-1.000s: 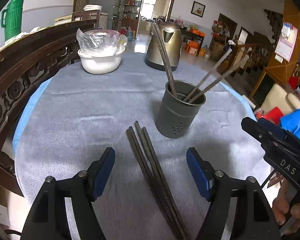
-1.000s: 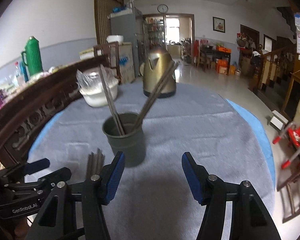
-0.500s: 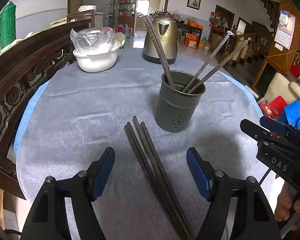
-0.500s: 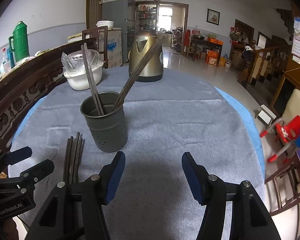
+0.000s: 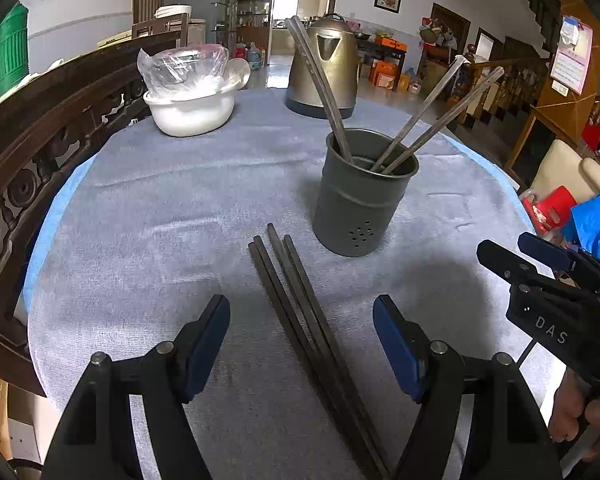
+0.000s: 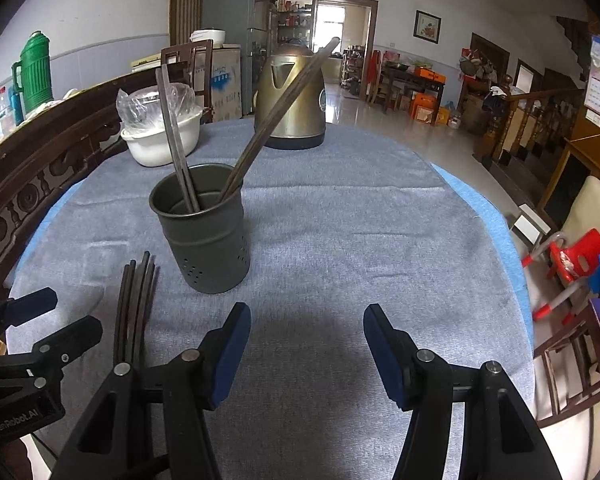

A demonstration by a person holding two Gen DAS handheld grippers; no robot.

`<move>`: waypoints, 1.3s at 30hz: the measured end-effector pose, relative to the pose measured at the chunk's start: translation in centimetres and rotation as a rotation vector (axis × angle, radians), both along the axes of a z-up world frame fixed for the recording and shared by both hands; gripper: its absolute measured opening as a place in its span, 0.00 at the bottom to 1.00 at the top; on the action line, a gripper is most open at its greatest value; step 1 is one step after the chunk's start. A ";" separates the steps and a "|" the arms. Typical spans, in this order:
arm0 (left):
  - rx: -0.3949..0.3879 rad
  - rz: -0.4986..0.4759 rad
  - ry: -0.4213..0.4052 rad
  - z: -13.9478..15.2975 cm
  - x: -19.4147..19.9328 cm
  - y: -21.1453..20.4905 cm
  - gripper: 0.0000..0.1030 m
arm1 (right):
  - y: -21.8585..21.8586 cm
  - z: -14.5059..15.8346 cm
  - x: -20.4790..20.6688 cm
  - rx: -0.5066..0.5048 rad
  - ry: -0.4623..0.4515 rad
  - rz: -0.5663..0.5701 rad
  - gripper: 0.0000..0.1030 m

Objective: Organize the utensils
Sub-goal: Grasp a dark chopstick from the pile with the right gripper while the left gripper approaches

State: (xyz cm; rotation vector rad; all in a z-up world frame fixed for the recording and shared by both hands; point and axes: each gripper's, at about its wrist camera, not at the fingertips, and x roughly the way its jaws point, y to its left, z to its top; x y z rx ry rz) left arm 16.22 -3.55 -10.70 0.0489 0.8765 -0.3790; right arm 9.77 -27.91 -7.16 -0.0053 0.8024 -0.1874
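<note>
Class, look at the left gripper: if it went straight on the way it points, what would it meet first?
Probably the loose chopsticks lying on the cloth between the open left gripper fingers; depth is uncertain.

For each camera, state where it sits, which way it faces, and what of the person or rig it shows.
Left wrist: on the left gripper, angled down at the loose chopsticks between its open jaws; right gripper and a hand at the right edge.
Right wrist: on the right gripper, open over bare cloth; left gripper at the left edge.
Shared: holder, kettle, white bowl.

"DAS" on the right gripper (image 5: 500, 248); apparently "GenRobot.AI" on the left gripper (image 6: 56, 312) body.
</note>
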 end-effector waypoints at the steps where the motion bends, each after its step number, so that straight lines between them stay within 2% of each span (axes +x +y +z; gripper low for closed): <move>1: 0.000 0.002 0.001 0.0 0.1 0.1 0.72 | 0.1 0.0 0.1 -0.001 0.003 0.001 0.62; 24: -0.011 0.033 0.030 -1.2 1.0 1.7 0.73 | 2.4 -0.7 0.8 -0.025 0.047 0.043 0.62; 29: -0.025 0.061 0.047 -1.4 1.6 3.0 0.72 | 3.1 -0.9 1.1 0.054 0.059 0.108 0.62; 33: -0.044 0.095 0.066 -1.7 2.2 4.6 0.72 | 3.6 -1.8 1.6 0.183 0.083 0.165 0.59; 38: -0.056 0.104 0.091 -2.2 2.6 5.7 0.72 | 4.3 -2.9 2.4 0.285 0.110 0.218 0.37; 39: -0.056 0.106 0.095 -2.3 2.6 5.9 0.72 | 4.4 -3.1 2.7 0.301 0.113 0.227 0.37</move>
